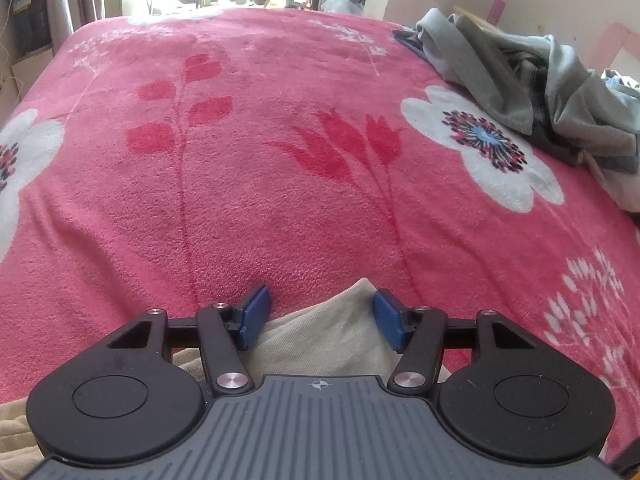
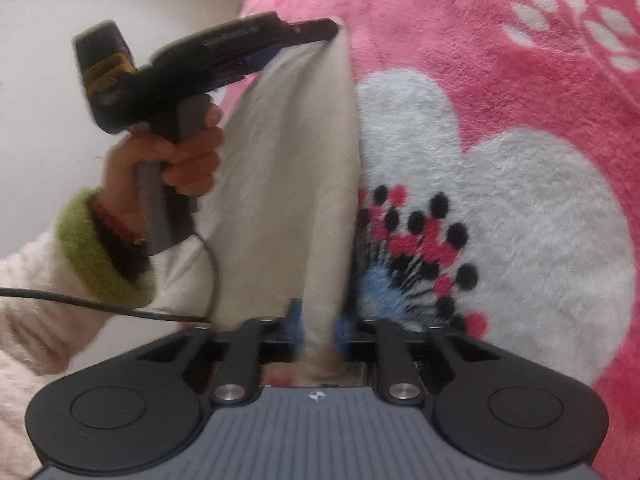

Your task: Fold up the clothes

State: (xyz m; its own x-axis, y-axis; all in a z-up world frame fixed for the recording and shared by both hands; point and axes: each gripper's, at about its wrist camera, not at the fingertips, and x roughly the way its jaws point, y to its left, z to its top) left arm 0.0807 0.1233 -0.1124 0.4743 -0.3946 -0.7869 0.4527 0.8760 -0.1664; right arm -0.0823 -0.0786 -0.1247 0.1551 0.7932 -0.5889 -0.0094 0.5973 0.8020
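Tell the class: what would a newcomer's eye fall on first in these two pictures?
First, the bright pink flowered blanket that fills both views. Next, the cream garment, stretched taut above it between the right gripper, clamped on its near edge, and the left gripper, held by a hand. A heap of grey clothes lies at the blanket's far right.

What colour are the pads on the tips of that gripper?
Blue. The pads show best in the left wrist view, either side of the cream cloth.

left gripper (image 1: 320,318) spread | beige cloth (image 1: 320,328) between, possibly loose
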